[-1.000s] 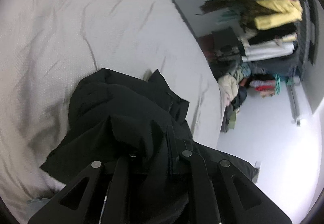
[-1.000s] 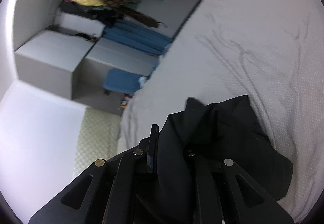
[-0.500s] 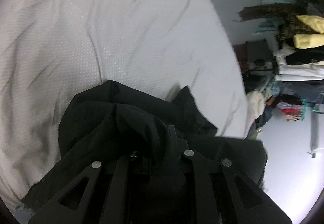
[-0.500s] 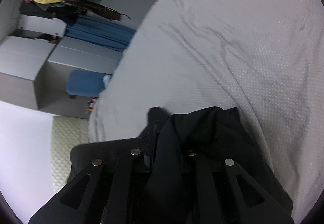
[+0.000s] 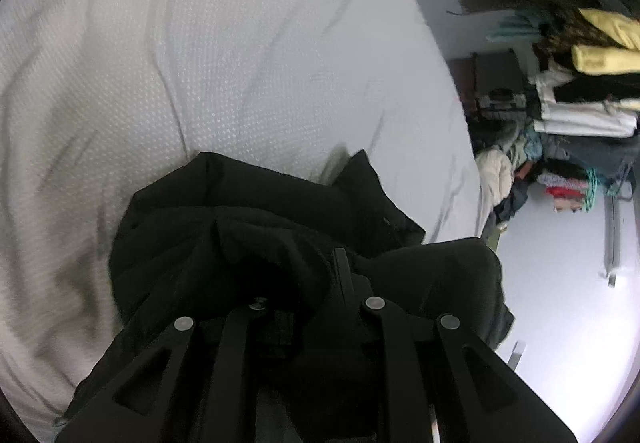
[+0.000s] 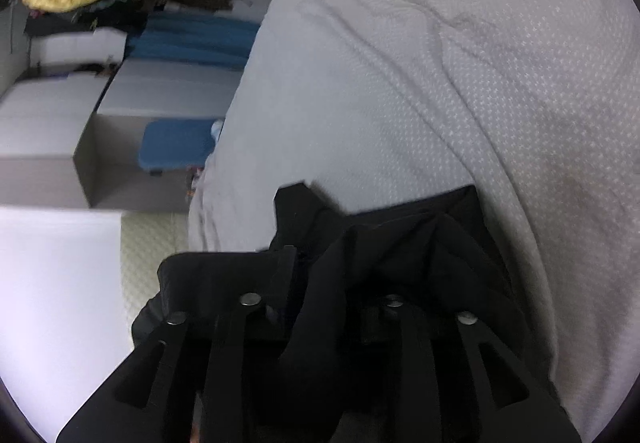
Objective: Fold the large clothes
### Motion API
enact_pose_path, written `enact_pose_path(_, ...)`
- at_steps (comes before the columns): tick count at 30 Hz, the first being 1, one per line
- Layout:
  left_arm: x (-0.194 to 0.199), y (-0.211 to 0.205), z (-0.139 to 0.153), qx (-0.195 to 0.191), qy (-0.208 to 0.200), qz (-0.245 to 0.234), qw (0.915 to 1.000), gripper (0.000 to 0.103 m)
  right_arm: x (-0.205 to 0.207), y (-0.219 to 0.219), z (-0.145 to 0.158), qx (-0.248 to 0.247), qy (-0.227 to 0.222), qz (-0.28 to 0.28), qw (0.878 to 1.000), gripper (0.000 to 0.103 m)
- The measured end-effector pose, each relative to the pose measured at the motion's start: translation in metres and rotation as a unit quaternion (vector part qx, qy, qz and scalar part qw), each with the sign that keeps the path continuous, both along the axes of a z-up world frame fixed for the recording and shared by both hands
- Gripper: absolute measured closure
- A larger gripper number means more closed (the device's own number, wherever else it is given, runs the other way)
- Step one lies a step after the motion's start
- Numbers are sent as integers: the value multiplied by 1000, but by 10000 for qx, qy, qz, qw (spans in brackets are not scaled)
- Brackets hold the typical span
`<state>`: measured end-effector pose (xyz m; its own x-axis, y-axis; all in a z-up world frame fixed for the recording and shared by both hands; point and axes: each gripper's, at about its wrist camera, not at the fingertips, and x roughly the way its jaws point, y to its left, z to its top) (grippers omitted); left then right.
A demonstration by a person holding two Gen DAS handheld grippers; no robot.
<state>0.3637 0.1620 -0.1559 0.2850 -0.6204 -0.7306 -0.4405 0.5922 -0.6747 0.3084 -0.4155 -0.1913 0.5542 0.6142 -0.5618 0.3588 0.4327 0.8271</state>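
A large black garment [image 5: 248,227] hangs bunched from both grippers over a bed with a pale grey textured cover [image 5: 200,63]. My left gripper [image 5: 316,283] is shut on a gathered edge of the black garment, and the cloth drapes over its fingers and hides the tips. In the right wrist view my right gripper [image 6: 320,283] is shut on another bunch of the same black garment [image 6: 400,243], which folds over the fingers above the bed cover [image 6: 460,63].
A rack of hanging and piled clothes [image 5: 572,91], with yellow items on top, stands past the bed's edge. Grey storage boxes [image 6: 60,123] and a blue stool [image 6: 176,143] sit on the floor beside the bed. A white wall [image 6: 52,303] is near.
Both grippers have swung over the bed with the garment in them. The cloth between them has spread a little, and the views have tilted back toward the room's side.
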Motion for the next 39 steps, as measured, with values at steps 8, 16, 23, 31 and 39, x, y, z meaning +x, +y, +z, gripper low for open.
enact_pose_path(8, -49, 19, 87, 560, -1123, -312, 9916, 31, -43, -10, 73, -713, -387, 137, 9966, 36)
enact_pose_path(16, -106, -67, 157, 2428, -2997, -1294, 9135, 21, -66, 87, 158, -3079, -1258, 891, 9388, 26)
enact_pose_path(23, -102, -155, 122, 3052, -3282, -1634, 8789, 20, -69, 185, 137, -3804, -1851, 1395, 8953, 8)
enact_pose_path(31, -77, -193, 37, 3551, -3245, -1823, 8575, 0, -59, 221, 74, -4323, -2053, 1524, 8647, 0)
enact_pose_path(39, -43, -195, 16, 3725, -3352, -1636, 8498, 0, -24, 224, 54, -4375, -1978, 1422, 8656, 0)
